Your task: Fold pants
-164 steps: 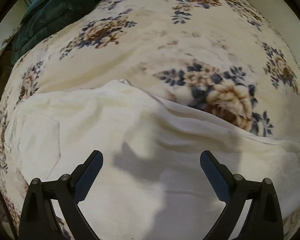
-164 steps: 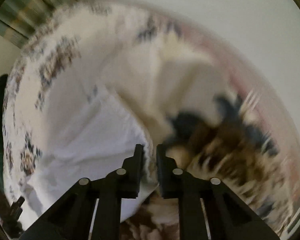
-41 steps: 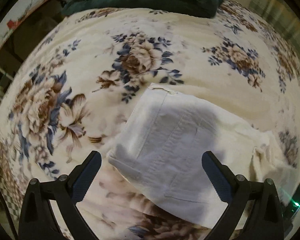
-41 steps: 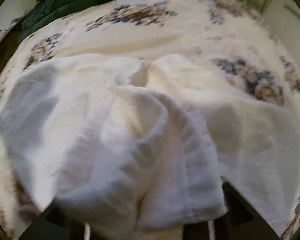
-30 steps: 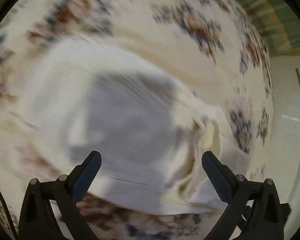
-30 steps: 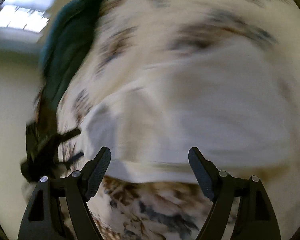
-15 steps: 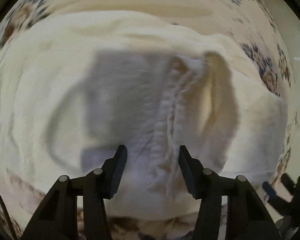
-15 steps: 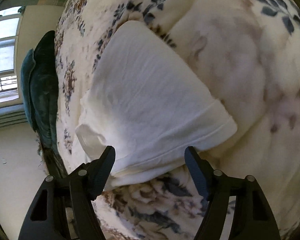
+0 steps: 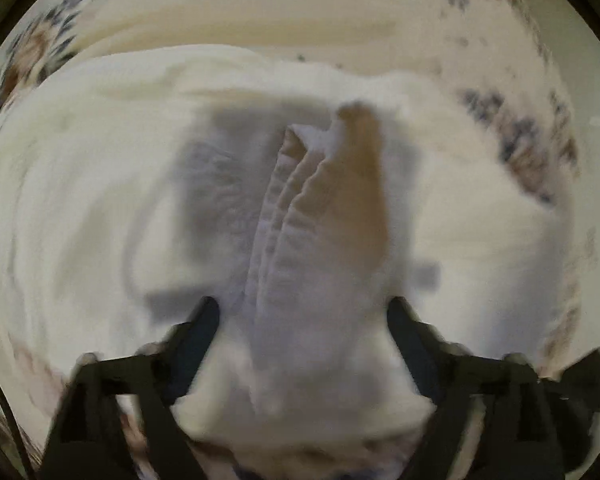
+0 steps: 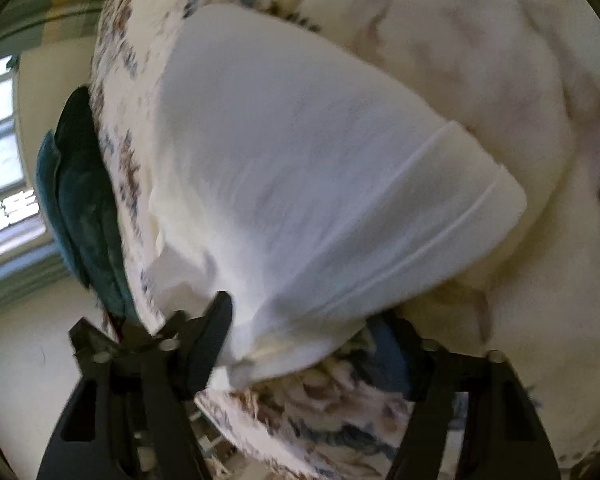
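The white pants point(image 9: 100, 208) lie folded on the floral bedspread. In the left wrist view their gathered elastic waistband point(image 9: 288, 216) stands up as a ridge and runs between my fingers. My left gripper point(image 9: 302, 316) is open around that ridge, with cloth bulging between the jaws. In the right wrist view the hemmed end of a pant leg point(image 10: 440, 216) lies just ahead. My right gripper point(image 10: 312, 316) is open, its jaws on either side of the folded edge of the pants point(image 10: 300, 184). Both views are blurred by motion.
The floral bedspread point(image 10: 500, 60) covers the bed all around the pants. A dark teal blanket point(image 10: 80, 184) lies at the far end of the bed, beside a window point(image 10: 0, 168). The bed's edge falls away below my right gripper.
My left gripper has opened wider and pushed further onto the waistband ridge. My right gripper has moved closer to the folded hem end, jaws still apart.
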### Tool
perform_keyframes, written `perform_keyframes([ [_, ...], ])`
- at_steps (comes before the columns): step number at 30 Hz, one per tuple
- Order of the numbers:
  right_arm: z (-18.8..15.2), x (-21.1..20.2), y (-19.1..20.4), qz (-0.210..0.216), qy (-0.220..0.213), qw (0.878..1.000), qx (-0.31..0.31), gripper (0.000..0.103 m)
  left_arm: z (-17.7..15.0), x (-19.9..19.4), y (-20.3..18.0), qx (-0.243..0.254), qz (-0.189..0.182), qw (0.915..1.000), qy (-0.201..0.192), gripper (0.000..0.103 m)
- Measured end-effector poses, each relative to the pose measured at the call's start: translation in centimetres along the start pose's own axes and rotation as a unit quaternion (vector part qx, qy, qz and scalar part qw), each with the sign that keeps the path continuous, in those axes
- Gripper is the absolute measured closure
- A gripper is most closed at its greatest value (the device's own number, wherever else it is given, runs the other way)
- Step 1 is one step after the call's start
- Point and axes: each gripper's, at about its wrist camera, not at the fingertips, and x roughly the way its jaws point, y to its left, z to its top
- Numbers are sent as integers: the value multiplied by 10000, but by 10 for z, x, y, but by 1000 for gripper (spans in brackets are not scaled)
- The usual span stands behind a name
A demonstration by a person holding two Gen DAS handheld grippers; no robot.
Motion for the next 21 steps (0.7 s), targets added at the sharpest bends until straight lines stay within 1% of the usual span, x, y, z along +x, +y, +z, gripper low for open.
perform_keyframes([
  [1,1,2,-1,-122,-48,9999,19,66,0,2,1,17,17,10000,-73,61],
  [2,1,4,-4,-313,-116,9994,107,76,-4,-3,9,-98,-99,9997,-193,77],
  [3,0,4,-6,-312,-155,9993,144,78,-8,-8,14,-179,-167,9994,-227,82],
  [4,-2,3,-6,-319,-209,9992,127,83,-15,-15,23,-323,-317,9986,-287,83],
  [5,-6,-2,-1,-385,-299,9988,-63,86,-22,-18,30,-418,-404,9980,-262,82],
  [7,-12,-8,10,-549,-386,9968,-438,87,-32,-12,33,-464,-437,9979,-127,81],
  [8,-15,-9,13,-659,-428,9951,-607,87,-35,-10,32,-438,-394,9982,-116,79],
  [10,-13,-4,12,-751,-350,9942,-686,87,-35,-6,28,-457,-379,9982,-68,80],
  [11,-9,1,10,-798,-256,9942,-676,87,-30,-10,26,-503,-457,9977,-10,77],
  [12,-6,3,10,-799,-168,9943,-680,86,-27,-15,28,-536,-453,9975,50,74],
  [13,-3,5,11,-792,-68,9944,-691,85,-22,-26,39,-581,-527,9969,63,70],
  [14,1,5,13,-723,134,9950,-680,81,-18,-35,38,-628,-718,9954,-19,61],
  [15,4,3,12,-645,234,9953,-676,79,-13,-43,39,-616,-801,9948,-155,55],
  [16,5,-3,14,-512,329,9954,-734,73,-8,-51,36,-559,-761,9951,-287,44],
  [17,5,-8,17,-517,349,9947,-813,63,1,-58,30,-427,-672,9957,-468,40],
  [19,3,-24,20,-659,256,9927,-978,54,14,-54,21,-266,-581,9963,-571,40],
  [21,3,-39,24,-705,127,9918,-1059,54,30,-30,10,-98,-473,9978,-443,40],
])
